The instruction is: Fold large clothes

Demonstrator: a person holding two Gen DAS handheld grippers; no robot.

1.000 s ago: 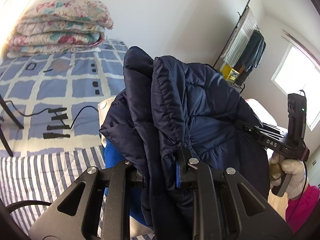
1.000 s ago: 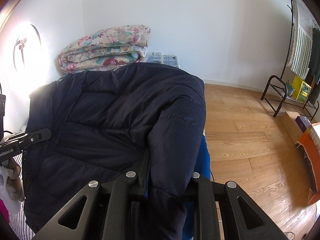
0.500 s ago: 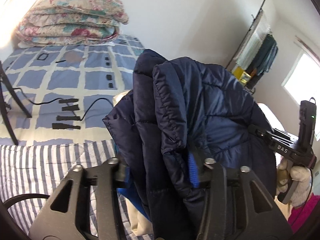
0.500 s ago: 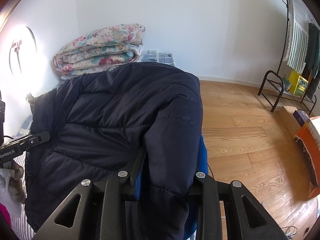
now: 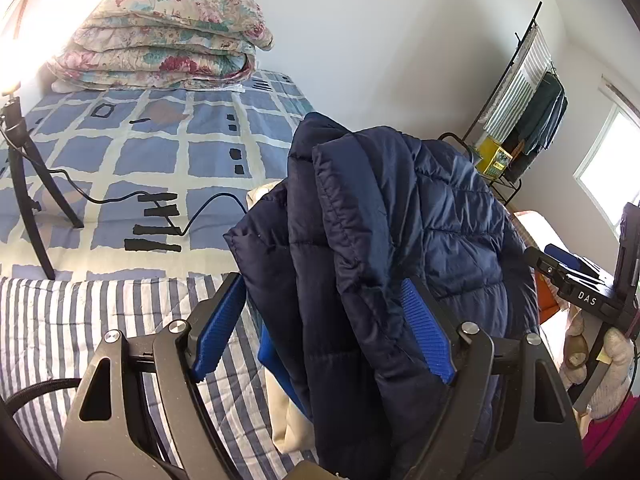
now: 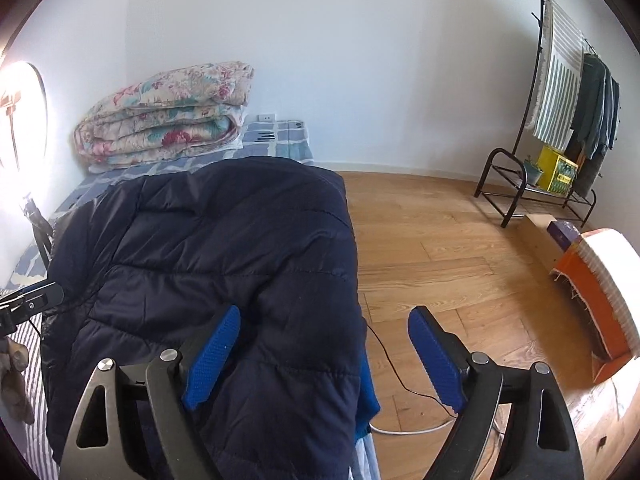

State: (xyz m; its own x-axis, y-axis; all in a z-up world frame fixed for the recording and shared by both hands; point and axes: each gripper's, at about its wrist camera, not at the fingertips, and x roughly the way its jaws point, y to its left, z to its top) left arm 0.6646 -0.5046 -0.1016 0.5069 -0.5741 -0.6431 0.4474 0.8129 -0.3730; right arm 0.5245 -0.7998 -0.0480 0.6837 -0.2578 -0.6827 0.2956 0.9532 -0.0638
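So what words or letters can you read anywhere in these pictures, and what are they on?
"DAS": white letters on the black body of the right hand-held gripper, seen from the left wrist.
Yellow box on the black metal rack: has print, too small to read.
Dark blue box on the wooden floor: too blurred to read.
Nothing else readable.

A folded navy puffer jacket [image 5: 400, 248] hides whatever lies beneath it, past a white and a blue layer at its edge. Its lower end runs off the frame below the left tongs [image 5: 324, 328]. Beyond the right tongs [image 6: 324, 356], the yellow box [image 6: 558, 169] print is too small to read.
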